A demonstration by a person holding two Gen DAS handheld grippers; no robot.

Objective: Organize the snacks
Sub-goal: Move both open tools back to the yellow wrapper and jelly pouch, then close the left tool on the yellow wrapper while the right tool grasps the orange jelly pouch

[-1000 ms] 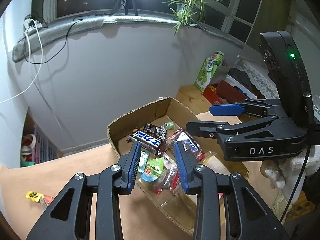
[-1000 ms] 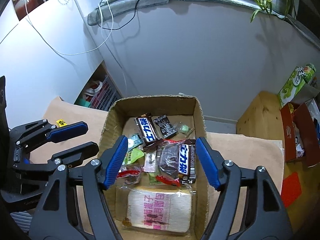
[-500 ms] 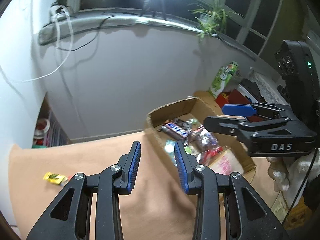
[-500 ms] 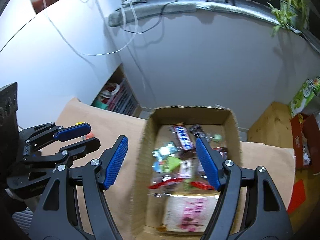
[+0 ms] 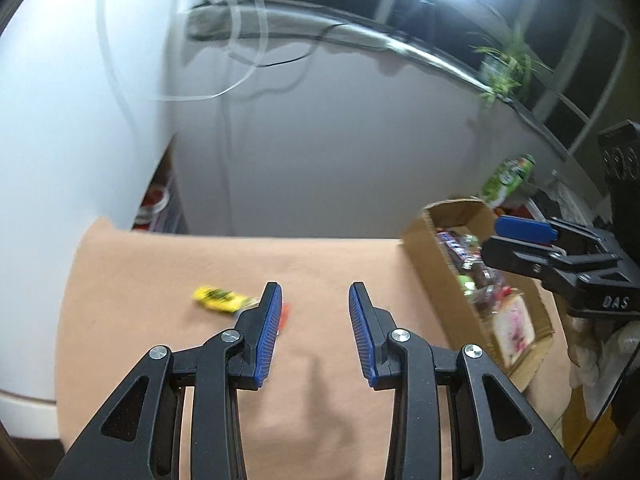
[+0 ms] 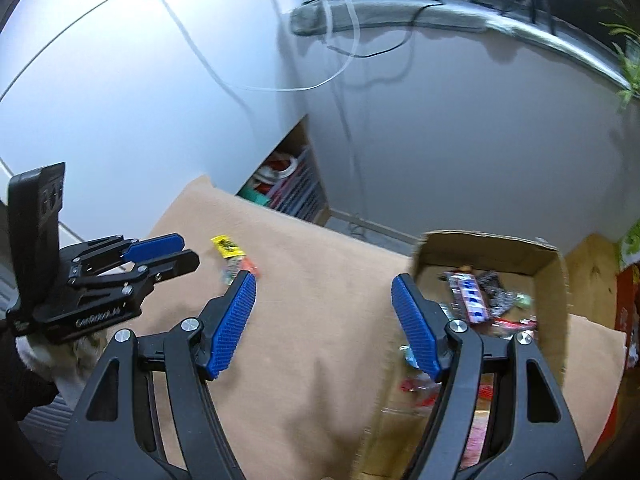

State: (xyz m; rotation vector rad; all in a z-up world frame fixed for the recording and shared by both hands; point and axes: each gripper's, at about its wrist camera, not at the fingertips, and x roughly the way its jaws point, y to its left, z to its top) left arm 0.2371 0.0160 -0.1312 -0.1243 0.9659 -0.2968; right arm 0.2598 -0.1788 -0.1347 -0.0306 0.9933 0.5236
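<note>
Both tongs spread and empty above the tan counter, loose snacks to the left, box to the right.

The left tongs [image 5: 314,330] stand part-open with nothing between the blue pads, over bare counter [image 5: 168,264]. A yellow packet [image 5: 218,299] lies just beside the left pad, with a red wrapper [image 5: 285,314] showing at that pad's edge. The right tongs [image 6: 324,326] gape wider, also holding nothing; their right pad sits in front of the near wall of the cardboard box [image 6: 486,246]. The box holds a heap of wrapped snacks [image 6: 474,300], blurred, among them a blue-and-white bar. In the right view the yellow packet lies between the two tongs, apart from the box.
</note>
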